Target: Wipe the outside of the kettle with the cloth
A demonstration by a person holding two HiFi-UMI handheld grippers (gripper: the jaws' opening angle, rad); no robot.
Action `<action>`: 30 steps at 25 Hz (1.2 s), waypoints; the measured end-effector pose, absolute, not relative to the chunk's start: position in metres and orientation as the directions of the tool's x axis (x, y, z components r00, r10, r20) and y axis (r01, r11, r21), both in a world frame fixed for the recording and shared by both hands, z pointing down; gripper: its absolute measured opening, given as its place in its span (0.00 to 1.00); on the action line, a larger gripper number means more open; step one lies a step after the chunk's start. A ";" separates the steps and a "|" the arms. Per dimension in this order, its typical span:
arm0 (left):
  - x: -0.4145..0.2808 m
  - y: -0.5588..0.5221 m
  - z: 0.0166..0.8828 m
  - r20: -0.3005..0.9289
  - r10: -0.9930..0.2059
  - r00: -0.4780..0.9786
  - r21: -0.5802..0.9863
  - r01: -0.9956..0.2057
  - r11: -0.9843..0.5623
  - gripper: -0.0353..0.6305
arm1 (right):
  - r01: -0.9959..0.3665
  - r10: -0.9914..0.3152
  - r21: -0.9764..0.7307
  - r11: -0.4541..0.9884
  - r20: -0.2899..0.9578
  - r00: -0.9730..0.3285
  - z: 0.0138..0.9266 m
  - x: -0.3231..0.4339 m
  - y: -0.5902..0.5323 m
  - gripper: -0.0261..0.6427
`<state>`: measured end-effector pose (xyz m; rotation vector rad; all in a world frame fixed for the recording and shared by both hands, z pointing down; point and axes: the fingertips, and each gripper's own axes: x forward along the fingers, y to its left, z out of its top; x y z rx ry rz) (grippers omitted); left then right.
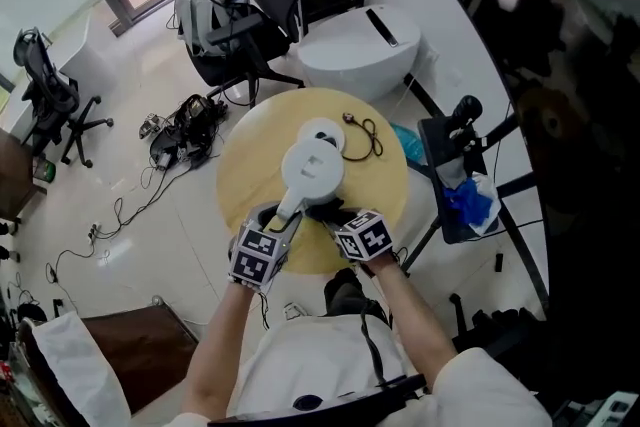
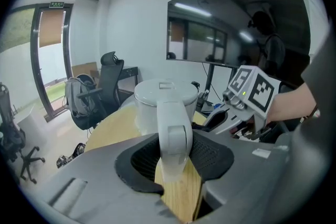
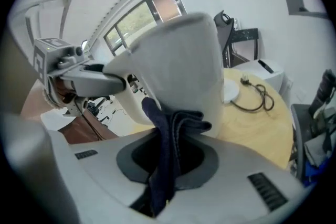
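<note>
The wiping step looks in hand. The kettle [image 1: 313, 167] stands on the tabletop [image 1: 245, 165], its handle [image 2: 172, 123] clenched in the left claw [image 2: 173, 152]. The right claw [image 3: 168, 162] grasps the cloth [image 3: 176, 123] against the kettle's near side. The next move likely calls for sweeping around that wall with steady pressure.

White short-sleeved shirt [image 1: 320, 355] with a thin black strap [image 1: 372, 345] down the chest. Pale grey plastic shells on the left gripper [image 1: 283, 218] and the right gripper [image 1: 328, 213], with dark ribbed pads [image 2: 210, 153] inside. On each, a cube [image 1: 256, 255] of black-and-white square markers (a small green light [image 2: 244, 94] beside the right one).
</note>
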<state>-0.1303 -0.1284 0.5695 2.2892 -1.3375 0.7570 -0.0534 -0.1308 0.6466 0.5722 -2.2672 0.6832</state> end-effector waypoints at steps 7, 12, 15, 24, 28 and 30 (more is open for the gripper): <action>-0.133 -0.130 0.570 0.630 -0.617 0.472 0.057 -0.820 -0.569 0.29 | -0.531 -0.325 -0.103 0.841 0.688 -0.649 0.576 -0.042 -0.131 0.13; -0.139 -0.130 0.574 0.630 -0.560 0.538 0.058 -0.751 -0.657 0.29 | -0.512 -0.353 -0.047 0.858 0.670 -0.653 0.548 -0.036 -0.130 0.13; -0.142 -0.129 0.575 0.628 -0.523 0.577 0.060 -0.705 -0.706 0.29 | -0.517 -0.366 -0.026 0.856 0.675 -0.640 0.546 -0.033 -0.129 0.13; -0.153 -0.129 0.574 0.652 -0.414 0.635 0.071 -0.595 -0.800 0.29 | -0.532 -0.252 -0.122 0.838 0.778 -0.575 0.627 -0.032 -0.126 0.13; -0.153 -0.131 0.570 0.662 -0.382 0.645 0.075 -0.564 -0.822 0.29 | -0.548 -0.194 -0.171 0.819 0.816 -0.545 0.673 -0.031 -0.128 0.13; -0.156 -0.130 0.573 0.672 -0.366 0.644 0.078 -0.553 -0.829 0.30 | -0.556 -0.172 -0.187 0.810 0.831 -0.529 0.695 -0.031 -0.128 0.14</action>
